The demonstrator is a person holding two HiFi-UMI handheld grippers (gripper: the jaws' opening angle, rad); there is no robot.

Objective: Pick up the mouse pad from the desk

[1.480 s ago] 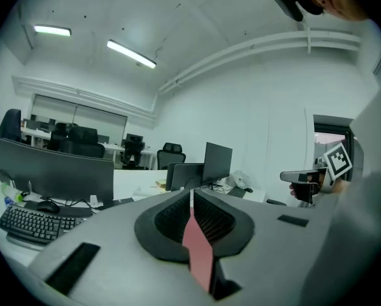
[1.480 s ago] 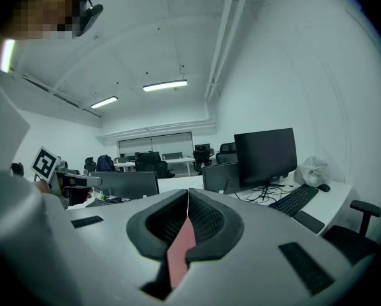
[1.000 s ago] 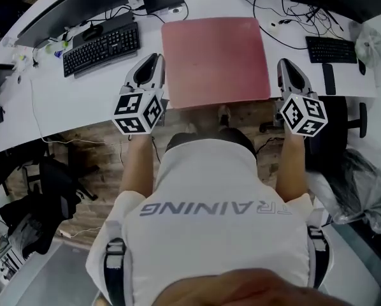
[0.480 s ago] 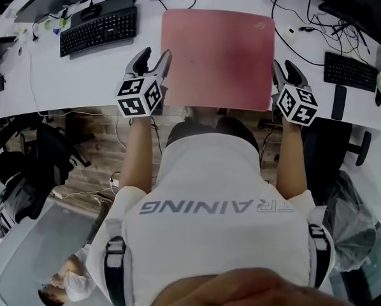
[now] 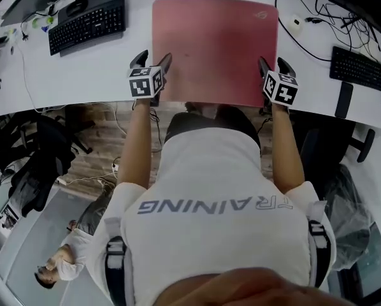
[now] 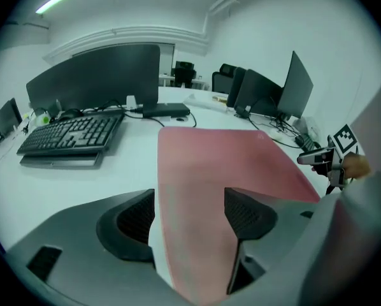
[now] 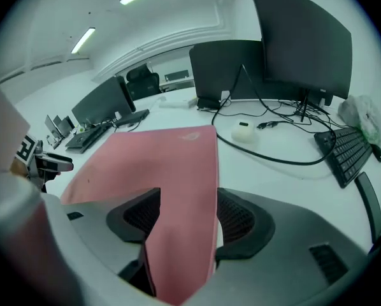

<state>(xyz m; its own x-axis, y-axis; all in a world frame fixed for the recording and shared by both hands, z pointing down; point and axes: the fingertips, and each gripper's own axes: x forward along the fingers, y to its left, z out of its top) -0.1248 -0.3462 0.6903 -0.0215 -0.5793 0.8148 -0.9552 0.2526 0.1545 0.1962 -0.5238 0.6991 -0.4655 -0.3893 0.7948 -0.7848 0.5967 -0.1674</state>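
Mouse pad (image 5: 215, 46) flat on desk (image 5: 82, 72), long axis along desk edge. My left tongs (image 5: 153, 60), right tongs (image 5: 273, 63) just opened, astride its near corners.

On white desk (image 5: 82, 69) across frame top: pink mouse pad (image 5: 215, 40) at centre, black keyboard (image 5: 85, 25) upper left, second keyboard (image 5: 359, 65) far right, loose cables (image 5: 305, 37) upper right.

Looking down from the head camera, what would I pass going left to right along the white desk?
Black keyboard → left gripper → red mouse pad → right gripper → second black keyboard. Both grippers' jaws have just been opening, the pad's side edges showing between them, ungripped.
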